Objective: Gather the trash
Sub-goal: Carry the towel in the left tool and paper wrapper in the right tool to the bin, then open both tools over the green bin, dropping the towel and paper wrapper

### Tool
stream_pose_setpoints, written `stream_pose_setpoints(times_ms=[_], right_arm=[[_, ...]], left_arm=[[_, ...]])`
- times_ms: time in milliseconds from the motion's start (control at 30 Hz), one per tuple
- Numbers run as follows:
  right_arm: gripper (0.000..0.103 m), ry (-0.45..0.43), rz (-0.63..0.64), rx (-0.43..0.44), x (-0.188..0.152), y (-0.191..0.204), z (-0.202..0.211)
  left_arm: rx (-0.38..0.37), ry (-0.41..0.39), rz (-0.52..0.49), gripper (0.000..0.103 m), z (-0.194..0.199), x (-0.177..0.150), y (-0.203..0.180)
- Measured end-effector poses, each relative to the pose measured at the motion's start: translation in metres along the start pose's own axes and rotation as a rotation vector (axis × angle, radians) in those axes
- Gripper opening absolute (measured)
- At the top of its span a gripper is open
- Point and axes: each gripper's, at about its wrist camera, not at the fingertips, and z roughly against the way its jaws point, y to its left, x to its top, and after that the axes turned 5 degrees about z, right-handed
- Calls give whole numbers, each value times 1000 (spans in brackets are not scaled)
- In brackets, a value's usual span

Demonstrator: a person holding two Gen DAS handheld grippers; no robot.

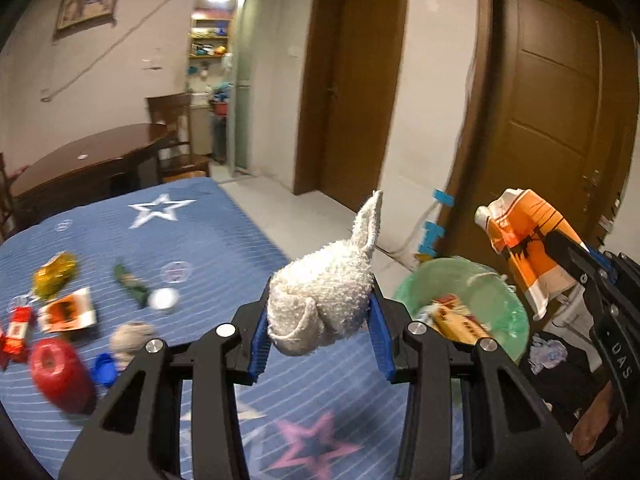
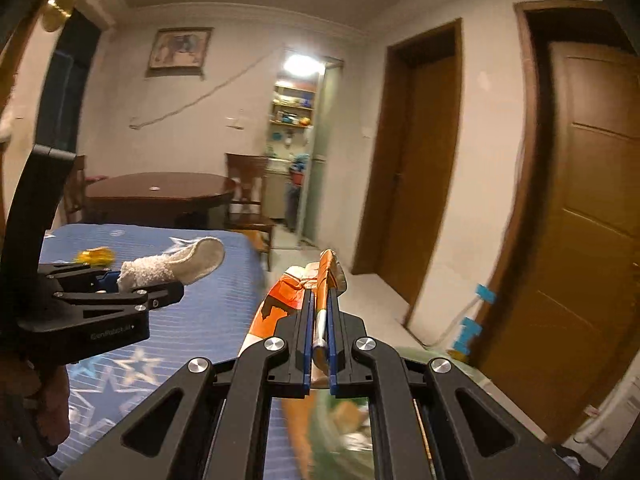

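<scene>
My left gripper (image 1: 320, 332) is shut on a white towel rag (image 1: 324, 300), held above the blue star-patterned bedspread (image 1: 192, 236). My right gripper (image 2: 320, 320) is shut on an orange and white snack wrapper (image 2: 288, 296); the wrapper also shows in the left wrist view (image 1: 524, 240), held above a green bin (image 1: 488, 304) that holds a wrapper. The left gripper with the rag (image 2: 176, 268) shows at the left of the right wrist view. Loose trash lies on the bedspread: a yellow wrapper (image 1: 54, 274), an orange packet (image 1: 68, 312), a red wrapper (image 1: 16, 332), a green wrapper (image 1: 130, 282).
A red apple (image 1: 60, 376), a blue cap (image 1: 105, 368), a ball of twine (image 1: 130, 340) and a white lid (image 1: 164, 300) lie on the bedspread. A dark wooden table (image 1: 88, 164) and chair (image 1: 176, 136) stand behind. Two brown doors (image 1: 560, 120) are on the right.
</scene>
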Motion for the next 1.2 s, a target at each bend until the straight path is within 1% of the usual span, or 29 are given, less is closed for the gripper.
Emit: stream_pose_setpoints(times_ms=[100,233,300,400,467,567,700,800,1033,1200], right_arm=[[6,45,-12,-27,-10,-32,-12],[6,141,-52,-28,-24,-81,-38],[6,199,-75,-22,-33,-105,-53],[6,267,-96,-14,-45,-131,-74],[6,306,-100,-14,-53,-141,-90],[6,354,-105,-13,-61,-143,-115],[6,397,-116,-10,-81,-146,-132],[6,417,-121,-8,-89,-142,-145],[6,430,-130,-7,-101,-143,-154],[6,430,-132,-8,-99,-143,-147]], left_arm=[[-43,39,-24,40,-27,2,-26],[-82,93,-55,40,-56,3,-56],[-103,132,-64,40,-71,3,-68],[-127,198,-81,40,-100,1,-87],[-128,223,-96,40,-113,-2,-97],[-132,264,-114,40,-132,-10,-110],[-141,319,-120,40,-150,-23,-119],[-136,345,-126,40,-159,-28,-123],[-128,365,-123,40,-167,-31,-125],[-129,372,-122,43,-171,-27,-130]])
